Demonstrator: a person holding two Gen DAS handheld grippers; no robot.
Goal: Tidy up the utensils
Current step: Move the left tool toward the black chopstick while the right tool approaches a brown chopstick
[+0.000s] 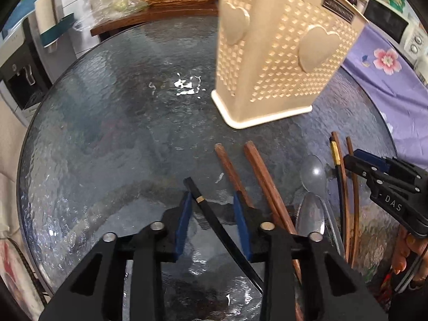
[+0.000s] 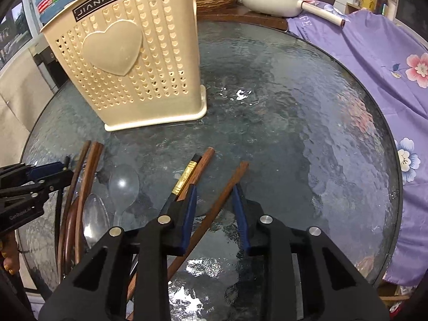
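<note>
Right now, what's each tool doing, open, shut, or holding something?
Left tool: open, black chopstick between its pads, not gripped.
Right tool: open, brown chopstick between its pads, not gripped.

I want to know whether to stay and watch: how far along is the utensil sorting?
Nothing looks done yet: no utensil shows in the cream holder. In hand: the left gripper has its jaws around a black chopstick, and the right gripper has its jaws around a brown chopstick, neither pressed yet. Left: the other chopsticks and two spoons lying on the glass table.
</note>
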